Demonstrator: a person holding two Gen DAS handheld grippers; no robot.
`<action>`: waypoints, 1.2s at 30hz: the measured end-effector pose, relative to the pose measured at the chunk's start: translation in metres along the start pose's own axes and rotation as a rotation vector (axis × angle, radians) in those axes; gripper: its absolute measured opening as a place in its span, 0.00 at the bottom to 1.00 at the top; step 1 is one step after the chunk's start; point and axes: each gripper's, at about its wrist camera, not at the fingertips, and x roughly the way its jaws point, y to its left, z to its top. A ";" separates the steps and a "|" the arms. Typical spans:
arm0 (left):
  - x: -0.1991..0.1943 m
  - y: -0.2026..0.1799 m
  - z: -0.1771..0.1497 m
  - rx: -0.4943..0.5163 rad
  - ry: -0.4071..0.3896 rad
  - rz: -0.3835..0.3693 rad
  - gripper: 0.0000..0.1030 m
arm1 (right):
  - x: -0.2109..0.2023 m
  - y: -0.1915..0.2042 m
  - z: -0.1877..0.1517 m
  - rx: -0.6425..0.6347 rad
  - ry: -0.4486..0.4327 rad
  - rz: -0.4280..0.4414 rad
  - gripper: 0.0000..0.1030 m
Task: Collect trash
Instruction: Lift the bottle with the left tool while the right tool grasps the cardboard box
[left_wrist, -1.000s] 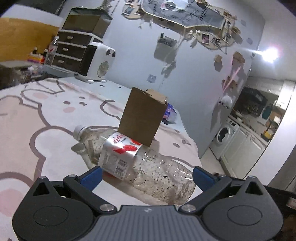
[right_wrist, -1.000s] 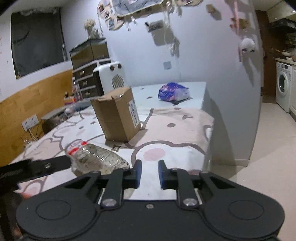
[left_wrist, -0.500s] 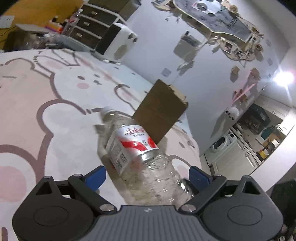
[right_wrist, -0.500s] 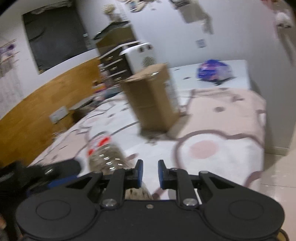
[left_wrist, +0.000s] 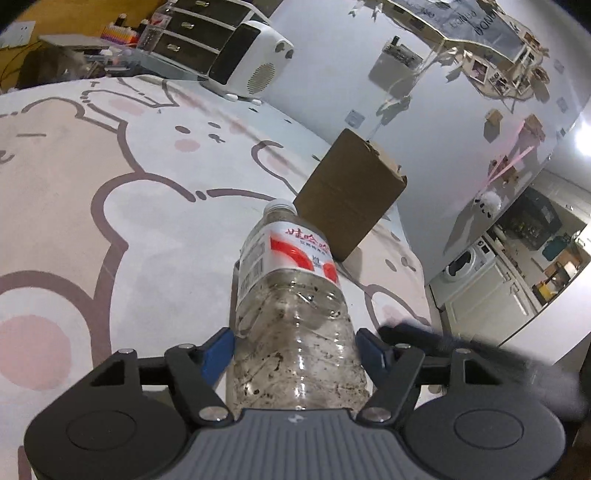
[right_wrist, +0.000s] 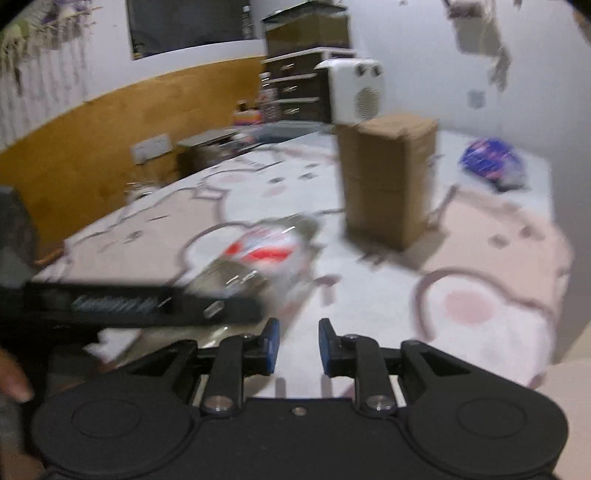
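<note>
Right now one plastic bottle (left_wrist: 291, 314), clear, red-and-white label, dirty inside, sits between the blue pads (left_wrist: 221, 350) of the left gripper (left_wrist: 295, 352). Both pads look pressed against its lower body; cap end points away toward the box. Bottle base is back against the gripper body. Whether it's lifted off the bedspread (left_wrist: 110, 229) or resting on it, can't tell.

One cardboard box (left_wrist: 351, 199) stands upright just past the cap, near the bedspread's far right edge. One blue-purple bag (right_wrist: 491, 166) lies beyond the box, toward the far right corner, well apart from the bottle. One white heater (left_wrist: 251, 66) at the far edge by the wall, one dark drawer unit (left_wrist: 199, 33) beside it.

Right gripper (right_wrist: 298, 347): pads close together with a narrow gap, nothing between them, held low over the near right part of the bedspread, just right of the left gripper's arm. Right view is motion-blurred.

Room: wide bare stretch of bedspread left of the bottle; right edge drops off to floor close by.
</note>
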 end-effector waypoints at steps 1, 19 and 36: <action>0.000 -0.002 -0.001 0.014 -0.002 0.006 0.71 | -0.001 -0.005 0.005 0.009 -0.009 -0.021 0.24; 0.005 -0.012 -0.009 0.101 0.005 0.042 0.72 | 0.054 0.002 0.127 -0.180 -0.195 -0.141 0.37; 0.004 -0.011 -0.009 0.103 0.005 0.041 0.72 | 0.073 0.029 0.107 -0.498 -0.100 -0.335 0.24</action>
